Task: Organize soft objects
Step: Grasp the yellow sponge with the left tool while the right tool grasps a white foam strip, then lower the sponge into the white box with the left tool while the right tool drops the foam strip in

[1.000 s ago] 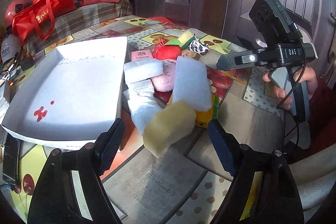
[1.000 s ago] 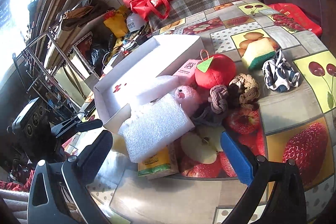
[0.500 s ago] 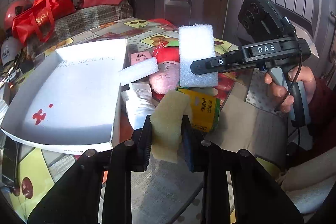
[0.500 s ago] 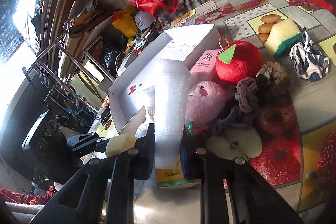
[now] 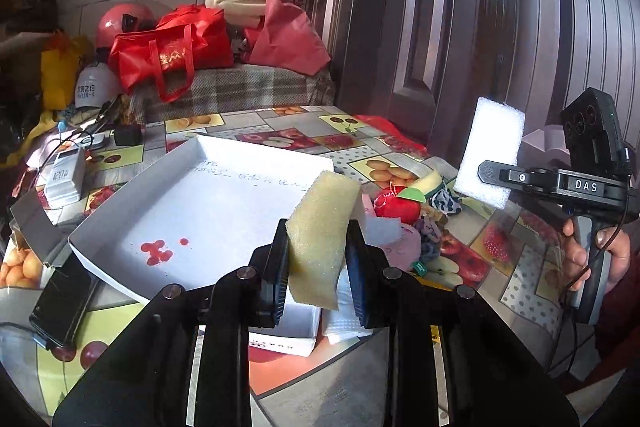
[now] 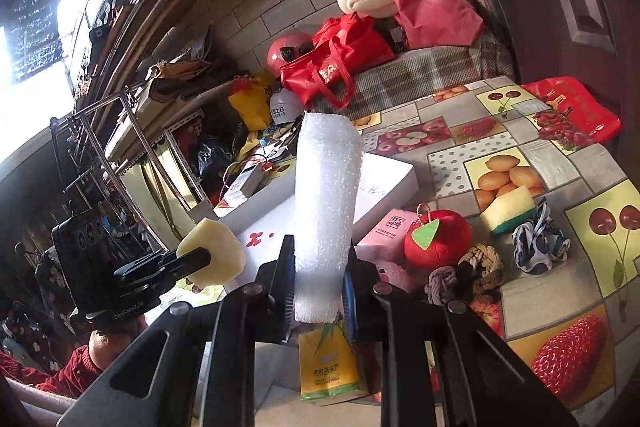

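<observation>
On the fruit-patterned tabletop [image 6: 520, 131] we see a white box [image 5: 120, 227], a red plush apple [image 6: 440, 239], a yellow-green sponge [image 6: 508, 207], knotted rope balls [image 6: 480, 263], a phone [image 5: 60, 303].

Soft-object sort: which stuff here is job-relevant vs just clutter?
Job:
yellow sponge in left gripper
white foam block in right gripper
white box
red plush apple
knotted rope balls
yellow-green sponge
patterned cloth

Clutter:
phone
red helmet
red bag
</observation>
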Tool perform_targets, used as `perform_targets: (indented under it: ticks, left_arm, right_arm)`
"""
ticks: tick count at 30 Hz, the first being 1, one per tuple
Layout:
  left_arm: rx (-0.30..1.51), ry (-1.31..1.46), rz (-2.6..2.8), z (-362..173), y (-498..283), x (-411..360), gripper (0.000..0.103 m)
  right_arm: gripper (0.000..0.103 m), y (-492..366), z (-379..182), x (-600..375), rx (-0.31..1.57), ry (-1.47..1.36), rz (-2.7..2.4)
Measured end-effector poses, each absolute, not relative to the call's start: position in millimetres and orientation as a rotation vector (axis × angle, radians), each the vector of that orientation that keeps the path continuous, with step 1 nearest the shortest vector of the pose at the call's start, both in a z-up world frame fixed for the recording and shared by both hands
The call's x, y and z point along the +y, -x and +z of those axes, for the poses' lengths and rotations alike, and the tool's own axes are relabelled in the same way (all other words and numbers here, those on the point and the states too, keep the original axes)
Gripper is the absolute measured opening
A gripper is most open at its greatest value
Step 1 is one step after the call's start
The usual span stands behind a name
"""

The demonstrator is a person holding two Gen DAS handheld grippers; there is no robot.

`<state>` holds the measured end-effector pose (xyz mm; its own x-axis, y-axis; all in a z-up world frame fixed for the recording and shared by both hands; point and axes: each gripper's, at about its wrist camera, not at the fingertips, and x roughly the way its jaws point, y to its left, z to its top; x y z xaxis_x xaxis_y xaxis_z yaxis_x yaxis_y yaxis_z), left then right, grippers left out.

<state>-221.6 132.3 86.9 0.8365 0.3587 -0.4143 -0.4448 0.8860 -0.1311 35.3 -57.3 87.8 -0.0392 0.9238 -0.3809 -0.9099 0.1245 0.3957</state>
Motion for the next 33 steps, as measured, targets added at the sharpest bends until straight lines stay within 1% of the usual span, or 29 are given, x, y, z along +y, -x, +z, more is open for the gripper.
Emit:
perform_targets:
  ticks: [8, 18, 33]
  left_arm:
    - [0.410, 0.241, 0.588, 94, 215, 160, 0.025]
    - [0.419, 0.256, 0.649, 88, 209, 171, 0.025]
    - [0.412, 0.271, 0.673, 87, 212, 183, 0.025]
  right_arm:
    - [0.019, -37, 104, -50, 0.587, -0.027, 1.479]
    - [0.019, -26, 119, -33, 0.528, 0.001, 1.511]
    - [0.019, -23, 115, -14, 0.552, 0.031, 1.514]
